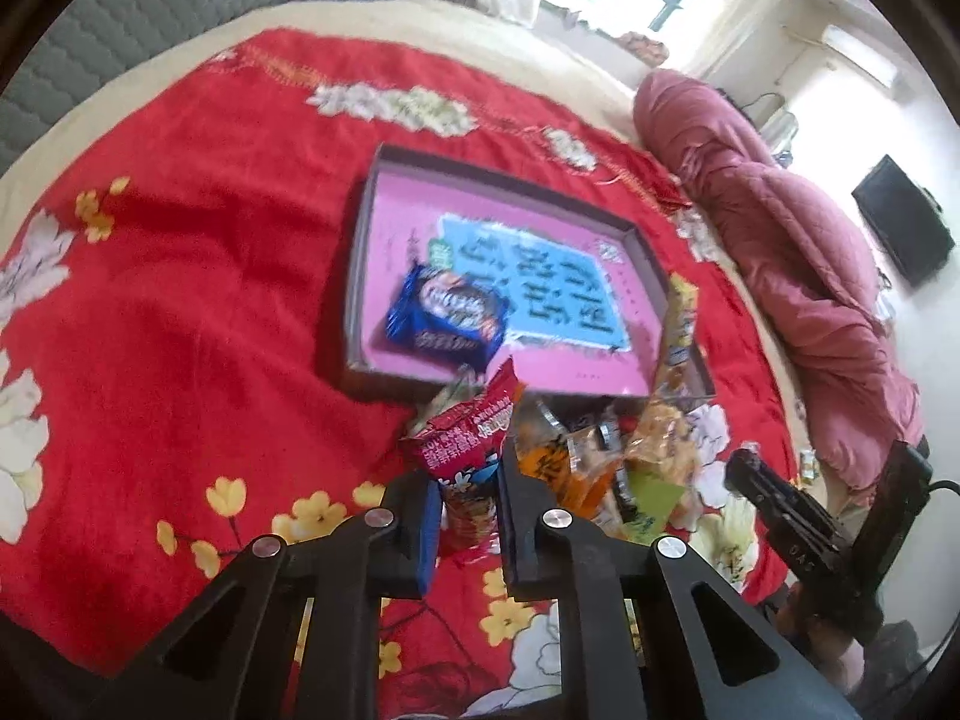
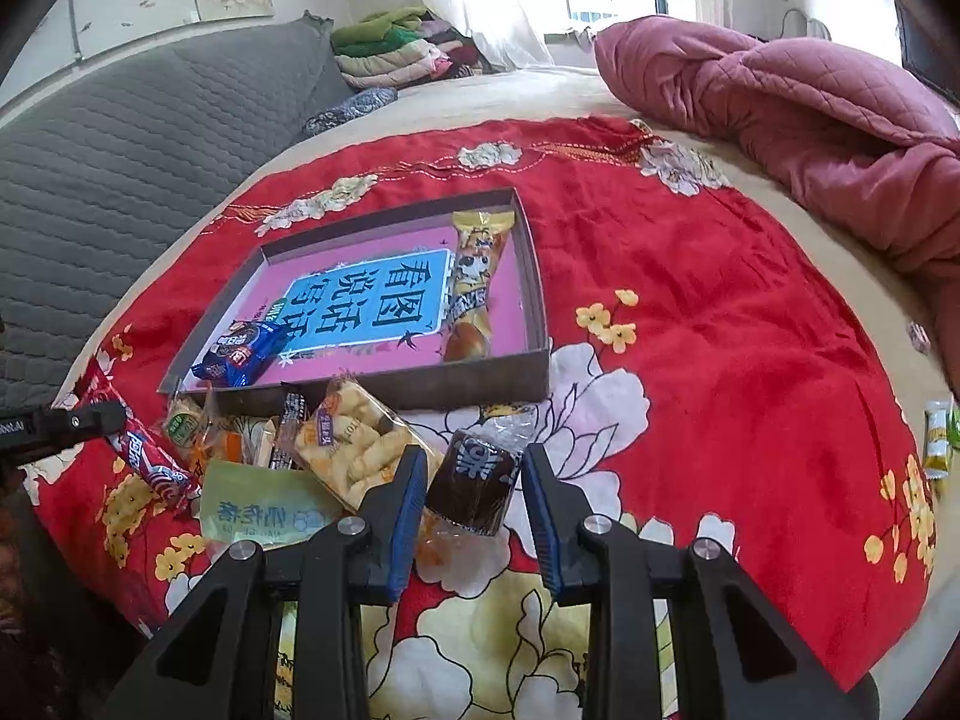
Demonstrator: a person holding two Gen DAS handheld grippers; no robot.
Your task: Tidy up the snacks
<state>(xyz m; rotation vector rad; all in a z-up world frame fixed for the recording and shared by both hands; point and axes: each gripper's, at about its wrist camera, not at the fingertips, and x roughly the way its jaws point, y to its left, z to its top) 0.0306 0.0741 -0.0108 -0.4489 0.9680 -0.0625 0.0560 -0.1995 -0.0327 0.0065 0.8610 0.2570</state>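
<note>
On a red floral bedspread (image 2: 690, 312), the left gripper (image 1: 465, 474) is clamped on a red snack packet (image 1: 465, 438), raised at 6 o'clock of the shallow box (image 2: 480, 387). Inside, a blue biscuit pack (image 2: 246, 351) lies at 7 o'clock and a yellow bread roll (image 2: 477, 276) at 3 o'clock. The right gripper (image 2: 471, 489) pinches a dark wrapped cake (image 2: 474, 480). Judging by the loose pile (image 2: 336, 438) below the box, most sorting remains.

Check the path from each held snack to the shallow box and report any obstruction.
Nothing visible blocks either path. The left tongs hold the red packet just short of the box's near wall; only that low wall has to be cleared. The right tongs hold the dark brown snack, with the loose snack pile off to the left.
</note>
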